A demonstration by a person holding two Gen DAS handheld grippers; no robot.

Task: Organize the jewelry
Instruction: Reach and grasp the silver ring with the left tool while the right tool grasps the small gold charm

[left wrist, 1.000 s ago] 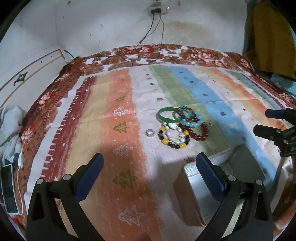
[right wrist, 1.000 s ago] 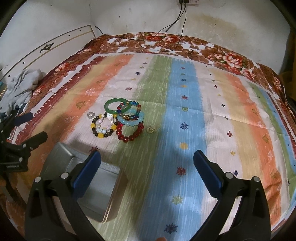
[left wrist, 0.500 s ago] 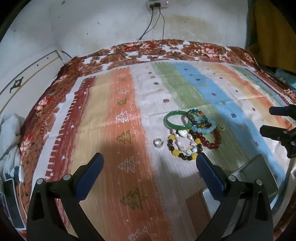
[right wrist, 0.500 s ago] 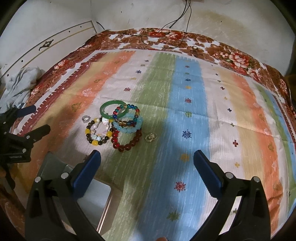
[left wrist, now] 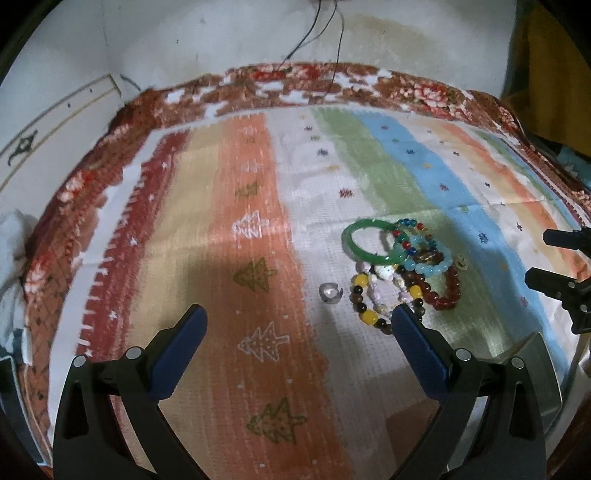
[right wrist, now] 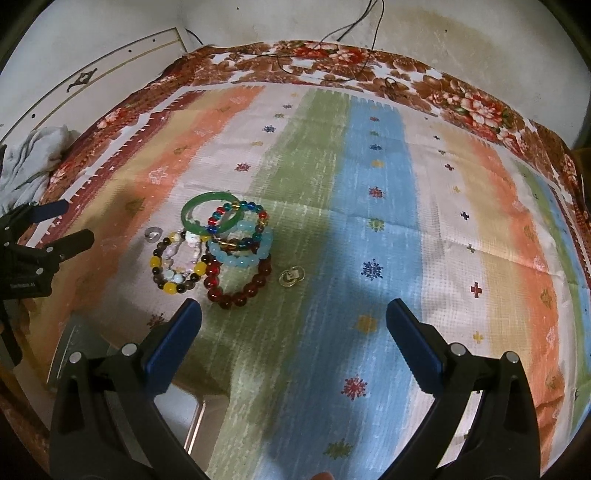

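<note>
A heap of jewelry lies on the striped cloth: a green bangle (left wrist: pixel 369 243) (right wrist: pixel 207 214), a light blue bead bracelet (right wrist: pixel 240 251), a dark red bead bracelet (left wrist: pixel 443 291) (right wrist: pixel 236 284), a yellow-and-brown bead bracelet (right wrist: pixel 173 269), a multicoloured bead bracelet (right wrist: pixel 240 221), a silver ring (left wrist: pixel 330 292) (right wrist: pixel 152 233) and a small gold piece (right wrist: pixel 291 277). A metal tin (left wrist: pixel 532 373) (right wrist: pixel 92 354) sits near the cloth's front edge. My left gripper (left wrist: pixel 299 332) is open, short of the ring. My right gripper (right wrist: pixel 293 325) is open, just short of the gold piece. Both are empty.
Flowered bedding (right wrist: pixel 461 99) borders the striped cloth (right wrist: pixel 376 221). Cables (right wrist: pixel 332 33) hang down the white wall at the back. A crumpled grey cloth (right wrist: pixel 26 162) lies off the left side. A yellow fabric (left wrist: pixel 554 55) hangs at the right.
Both grippers have moved forward toward the jewelry heap, which now looks larger and nearer. The tin has slid toward the frame edges. Jaws stay open.
</note>
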